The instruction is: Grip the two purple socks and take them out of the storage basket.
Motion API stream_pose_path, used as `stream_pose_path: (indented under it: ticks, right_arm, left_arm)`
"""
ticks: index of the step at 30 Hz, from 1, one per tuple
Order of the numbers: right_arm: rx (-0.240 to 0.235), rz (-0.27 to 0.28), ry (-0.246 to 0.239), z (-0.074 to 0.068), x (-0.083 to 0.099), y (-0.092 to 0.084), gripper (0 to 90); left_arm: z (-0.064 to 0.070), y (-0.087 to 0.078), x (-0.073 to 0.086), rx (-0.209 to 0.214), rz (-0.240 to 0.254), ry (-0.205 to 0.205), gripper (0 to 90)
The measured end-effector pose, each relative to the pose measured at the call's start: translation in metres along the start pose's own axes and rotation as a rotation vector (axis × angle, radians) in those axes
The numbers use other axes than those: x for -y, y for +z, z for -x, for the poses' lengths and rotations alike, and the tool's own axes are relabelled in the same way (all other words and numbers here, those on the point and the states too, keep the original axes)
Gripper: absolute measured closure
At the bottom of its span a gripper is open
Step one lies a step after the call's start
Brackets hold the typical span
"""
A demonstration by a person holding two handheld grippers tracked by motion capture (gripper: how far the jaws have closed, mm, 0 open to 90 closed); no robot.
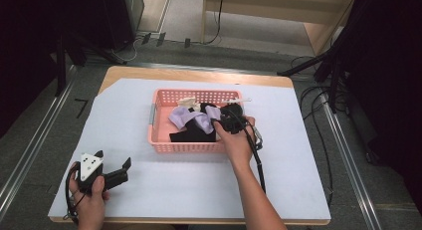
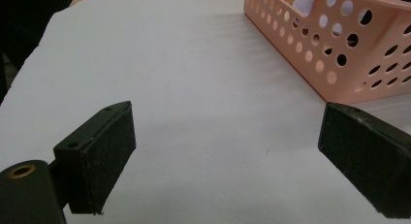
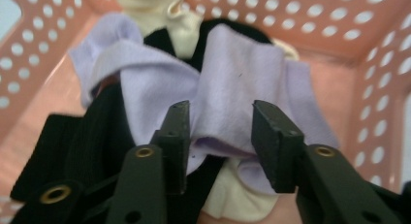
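Where right tool (image 3: 220, 146) straddles it, lilac sock (image 3: 232, 78) sits btwn jaws.

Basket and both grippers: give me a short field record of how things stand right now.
basket: pink basket on the white sheet, holding lilac cloth, black cloth and cream cloth
right gripper: right gripper inside the basket, jaws either side of a lilac fold, not yet pressing
left gripper: left gripper open over the sheet, holding nothing
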State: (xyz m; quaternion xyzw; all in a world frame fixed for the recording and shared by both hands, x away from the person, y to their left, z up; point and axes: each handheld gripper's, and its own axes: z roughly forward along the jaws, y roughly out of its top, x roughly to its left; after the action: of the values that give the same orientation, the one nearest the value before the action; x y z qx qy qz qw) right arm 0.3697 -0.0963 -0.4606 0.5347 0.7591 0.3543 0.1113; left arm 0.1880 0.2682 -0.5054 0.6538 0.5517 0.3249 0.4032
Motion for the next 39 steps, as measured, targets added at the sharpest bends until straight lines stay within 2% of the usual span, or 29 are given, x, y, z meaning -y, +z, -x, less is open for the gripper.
stream_pose_path:
  ticks: [1, 2, 3, 4, 7, 9, 10, 13, 15, 19, 21, 22, 27, 28, 30, 33, 34, 38, 39]
  right_arm:
    - [-0.004, -0.032, -0.017, -0.001, -0.001, 0.002, 69.2]
    - [-0.004, -0.032, -0.017, -0.001, -0.001, 0.002, 69.2]
    - [-0.006, -0.039, -0.026, -0.001, -0.001, 0.002, 73.0]
    - [-0.005, -0.044, -0.031, -0.001, -0.001, 0.002, 80.8]
    - [0.004, -0.006, -0.038, -0.002, 0.001, 0.000, 88.0]
    - [0.006, 0.050, -0.044, -0.003, 0.004, -0.004, 88.7]
    - [0.010, 0.095, -0.055, -0.004, 0.006, -0.007, 88.8]
    - [0.010, 0.177, -0.053, -0.004, 0.009, -0.014, 88.9]
    - [0.004, 0.242, -0.035, -0.004, 0.010, -0.022, 88.9]
    - [-0.010, 0.334, -0.016, -0.006, 0.011, -0.035, 88.9]
    - [-0.017, 0.406, -0.039, -0.008, 0.011, -0.043, 88.8]
    - [-0.002, 0.449, -0.054, -0.009, 0.012, -0.048, 88.8]
    - [0.006, 0.567, -0.079, -0.007, 0.013, -0.059, 88.8]
    - [0.014, 0.618, -0.107, -0.005, 0.014, -0.063, 88.8]
    - [0.013, 0.630, -0.110, -0.004, 0.015, -0.063, 88.7]
    - [0.041, 0.693, -0.128, 0.000, 0.017, -0.070, 88.7]
    - [0.041, 0.693, -0.128, 0.000, 0.017, -0.070, 88.7]
    - [0.067, 0.760, -0.128, 0.010, 0.020, -0.079, 88.6]
    - [0.067, 0.760, -0.128, 0.010, 0.020, -0.079, 88.6]
  left_arm:
    - [0.000, 0.000, 0.000, 0.001, -0.001, 0.001, 7.2]
    - [0.000, 0.000, 0.000, 0.003, -0.002, 0.001, 7.2]
    - [0.000, 0.000, 0.000, 0.004, -0.002, 0.001, 7.1]
    - [0.000, 0.000, 0.000, 0.003, -0.001, 0.001, 7.1]
    - [0.000, 0.000, 0.000, 0.005, 0.000, 0.001, 7.2]
    - [0.000, 0.000, 0.000, 0.006, -0.001, 0.002, 7.2]
    - [0.000, 0.000, 0.000, 0.007, -0.001, 0.002, 7.1]
    - [0.000, 0.000, 0.000, 0.007, -0.002, 0.000, 7.1]
    - [0.000, 0.000, 0.000, 0.007, 0.000, 0.001, 7.2]
    - [0.000, 0.000, 0.000, 0.008, -0.001, 0.001, 7.2]
    - [0.000, 0.000, 0.000, 0.009, -0.003, 0.001, 7.2]
    - [0.000, 0.000, 0.000, 0.009, -0.002, 0.001, 7.1]
    - [0.000, 0.000, 0.000, 0.009, -0.001, 0.003, 7.2]
    - [0.000, 0.000, 0.000, 0.009, -0.002, 0.002, 7.2]
    - [0.000, 0.000, 0.000, 0.010, -0.002, 0.001, 7.2]
    - [0.000, 0.000, 0.000, 0.011, -0.002, -0.001, 7.2]
    - [0.000, 0.000, 0.000, 0.011, -0.002, 0.000, 7.2]
    - [0.000, 0.000, 0.000, 0.010, -0.002, 0.005, 7.2]
    - [0.000, 0.000, 0.000, 0.009, 0.001, 0.001, 7.2]
